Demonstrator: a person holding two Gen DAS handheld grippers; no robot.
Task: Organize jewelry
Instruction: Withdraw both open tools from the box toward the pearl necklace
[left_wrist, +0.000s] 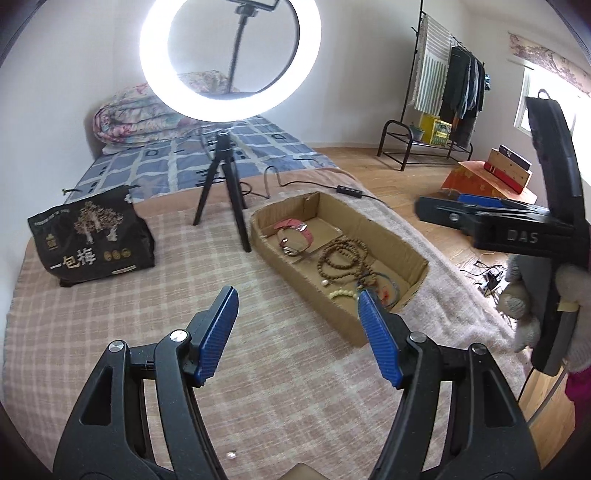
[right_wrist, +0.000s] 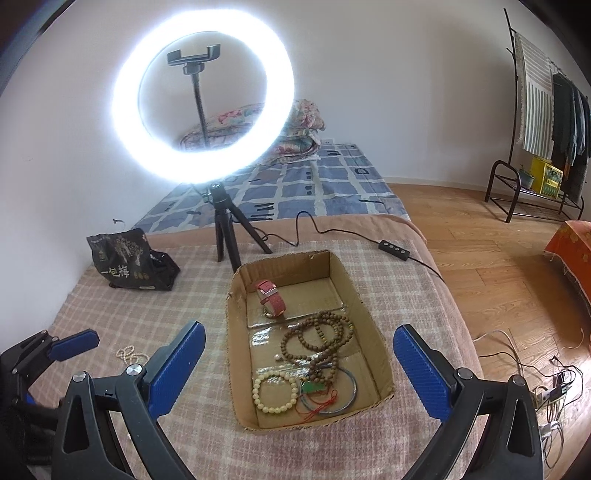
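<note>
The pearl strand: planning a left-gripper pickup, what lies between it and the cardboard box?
Only bare plaid blanket separates the pearl strand from the cardboard box, in the right wrist view.

Black snack bag (left_wrist: 92, 240), near the left edge of the bed's checked blanket (left_wrist: 258, 369): large white characters "一包梅" on its front, below a tree emblem; the small print above is illegible. Black body of the right tongs (left_wrist: 517, 234): raised letters "DAS". No other text is readable.

Open blanket (right_wrist: 155, 314) left of box (right_wrist: 380, 373); tripod (right_wrist: 225, 236) blocks beyond.
</note>
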